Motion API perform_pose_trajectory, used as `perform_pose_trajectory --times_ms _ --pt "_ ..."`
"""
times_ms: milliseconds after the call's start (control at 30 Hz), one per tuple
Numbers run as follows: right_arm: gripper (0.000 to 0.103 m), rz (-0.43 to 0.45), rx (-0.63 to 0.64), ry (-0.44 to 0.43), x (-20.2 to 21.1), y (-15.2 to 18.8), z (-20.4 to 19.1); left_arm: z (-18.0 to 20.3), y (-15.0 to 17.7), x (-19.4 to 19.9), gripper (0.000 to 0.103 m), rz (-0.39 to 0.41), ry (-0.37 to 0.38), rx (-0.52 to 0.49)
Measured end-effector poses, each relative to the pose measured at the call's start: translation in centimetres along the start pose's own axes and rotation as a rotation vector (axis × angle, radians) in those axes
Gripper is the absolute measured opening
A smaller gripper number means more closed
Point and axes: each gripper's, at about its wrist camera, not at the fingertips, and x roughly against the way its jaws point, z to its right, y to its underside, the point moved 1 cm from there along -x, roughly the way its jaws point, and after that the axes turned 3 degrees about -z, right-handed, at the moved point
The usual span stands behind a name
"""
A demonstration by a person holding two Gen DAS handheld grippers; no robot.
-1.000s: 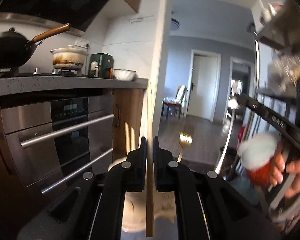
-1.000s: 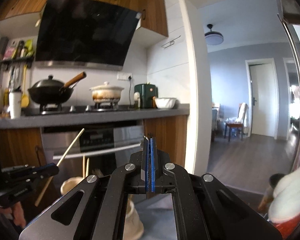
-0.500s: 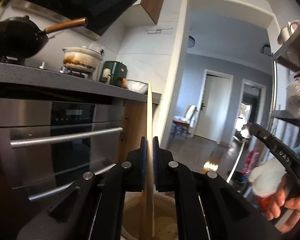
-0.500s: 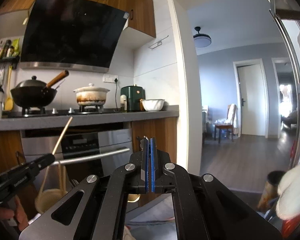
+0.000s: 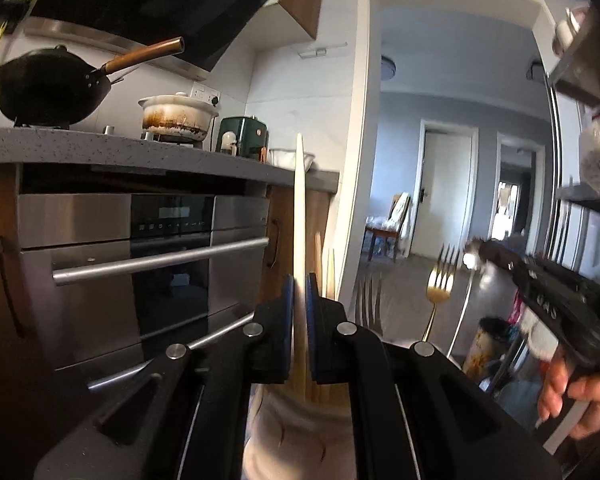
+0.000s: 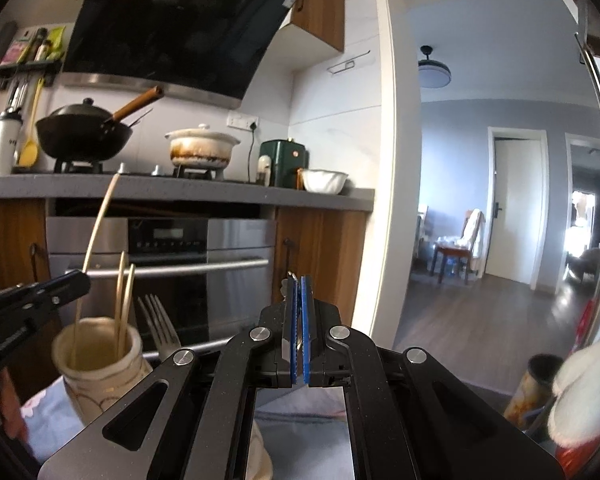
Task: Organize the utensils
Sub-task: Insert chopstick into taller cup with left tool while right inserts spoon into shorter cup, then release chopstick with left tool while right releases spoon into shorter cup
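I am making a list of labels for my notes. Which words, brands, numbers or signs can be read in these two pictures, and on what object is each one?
"DAS": white letters, seen upside down, on the right gripper, left wrist view.
White print on the left gripper: too blurred.
Oven display and button marks: too small.
Dark print on the white bottle: too small.

Pale chopstick (image 6: 96, 236) slants into cream holder (image 6: 100, 364) beside silver fork (image 6: 160, 328).
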Motion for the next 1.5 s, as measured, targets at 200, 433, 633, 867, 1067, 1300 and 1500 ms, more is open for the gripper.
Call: perform_pose_trajectory --times_ms 200,433,633,867,1067,1300,1500 --pt "0.003 -0.031 -0.027 -0.011 -0.1 0.6 0.2 0.1 1.6 1.7 0.006 -0.021 -0.028 -0.002" --pt "0.003 -0.055 -0.018 -0.013 -0.4 1.1 -0.1 0.1 1.8 2.4 0.006 -0.039 -0.033 -0.016" --pt "0.003 -0.078 -0.038 -0.023 -0.8 1.3 0.3 0.7 1.9 2.5 0.006 -0.068 -0.042 -0.053" --pt "0.031 -0.081 -0.127 -0.065 0.0 0.6 1.8 1.1 1.4 3.4 0.006 -0.07 -0.04 -0.064" --pt "0.049 -0.102 -0.178 -0.107 1.4 0.4 2.7 1.4 1.2 4.2 0.006 -0.1 -0.047 -0.077" --pt "0.078 -0.114 -0.179 -0.14 3.5 0.6 2.6 2.0 1.4 5.1 0.014 -0.139 -0.053 -0.1" --pt "0.092 -0.125 -0.183 -0.174 5.4 1.2 2.8 2.7 1.7 6.3 0.055 -0.147 -0.057 -0.104"
